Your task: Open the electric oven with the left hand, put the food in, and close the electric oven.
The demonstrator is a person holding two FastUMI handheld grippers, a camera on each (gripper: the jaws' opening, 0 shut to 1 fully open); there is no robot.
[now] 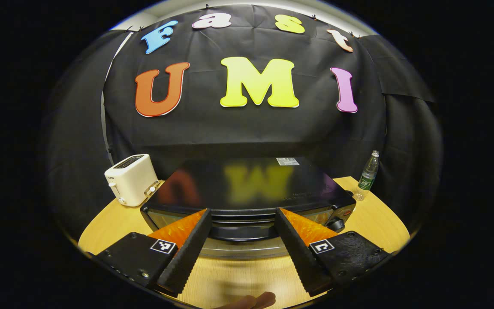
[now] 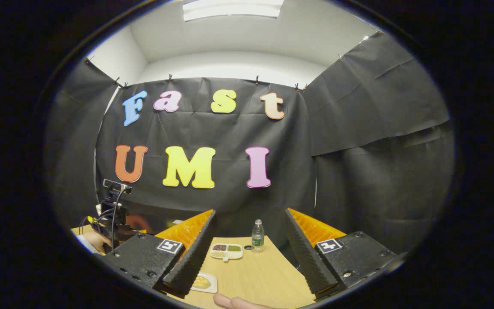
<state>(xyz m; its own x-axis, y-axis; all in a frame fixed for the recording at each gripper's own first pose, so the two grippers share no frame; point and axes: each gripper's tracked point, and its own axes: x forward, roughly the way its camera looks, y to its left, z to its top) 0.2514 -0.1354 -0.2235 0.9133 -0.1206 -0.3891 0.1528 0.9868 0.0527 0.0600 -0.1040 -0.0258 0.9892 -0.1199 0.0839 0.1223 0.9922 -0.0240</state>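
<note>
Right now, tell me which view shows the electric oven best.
The left gripper view: the electric oven sits straight ahead, with its glossy top, closed door, handle and knobs showing between the open left gripper. In the right gripper view, just a dark sliver of it appears at far left, behind the other gripper.

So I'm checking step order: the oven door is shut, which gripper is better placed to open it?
Left. The left gripper is open, its fingers framing the electric oven door handle. The right gripper faces food plates.
</note>
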